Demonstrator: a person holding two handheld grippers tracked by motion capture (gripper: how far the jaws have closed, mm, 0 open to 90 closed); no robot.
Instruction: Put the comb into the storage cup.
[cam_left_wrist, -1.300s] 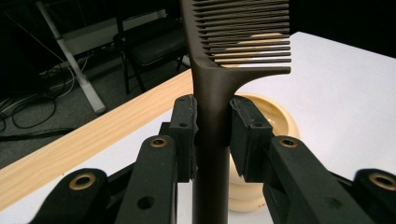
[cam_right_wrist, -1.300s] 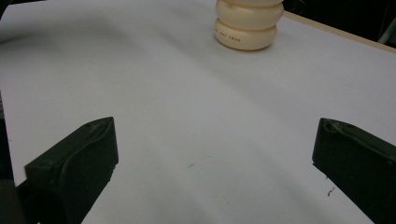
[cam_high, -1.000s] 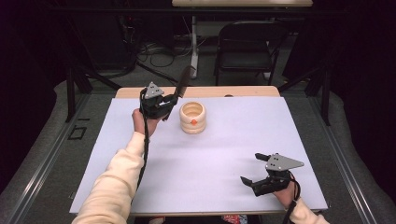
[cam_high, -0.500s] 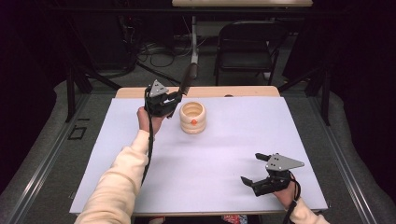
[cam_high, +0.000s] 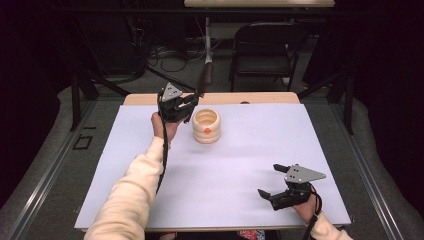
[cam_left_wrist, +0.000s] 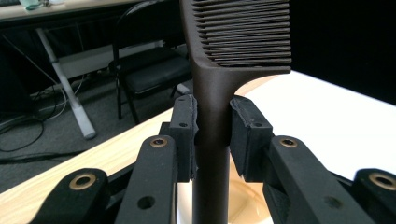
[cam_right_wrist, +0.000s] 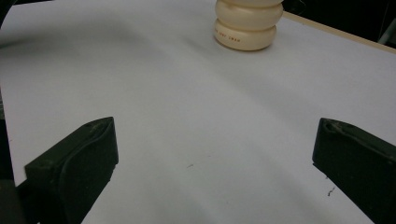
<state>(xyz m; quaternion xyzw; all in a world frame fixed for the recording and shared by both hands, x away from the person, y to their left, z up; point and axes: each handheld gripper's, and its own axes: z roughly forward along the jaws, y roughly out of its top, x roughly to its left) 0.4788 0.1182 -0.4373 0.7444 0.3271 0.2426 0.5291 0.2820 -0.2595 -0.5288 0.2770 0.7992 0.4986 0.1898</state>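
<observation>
The left gripper (cam_high: 186, 102), its fingers (cam_left_wrist: 184, 128) clamped on the dark comb (cam_left_wrist: 212, 112), has carried it from the far-left edge over beside the cream holder (cam_high: 206, 126), likely for dropping in; the right gripper (cam_high: 280, 182) rests wide open, empty, near the worktop's (cam_high: 240, 165) front-right corner.

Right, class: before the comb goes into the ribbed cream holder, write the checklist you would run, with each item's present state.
1. Left gripper shut on the comb handle: ok.
2. Comb upright in the grip, teeth end up: ok.
3. Holder standing upright, mouth open: ok.
4. Comb's lower end over the mouth: cannot tell.
5. Right gripper open and apart from the holder: ok.
</observation>
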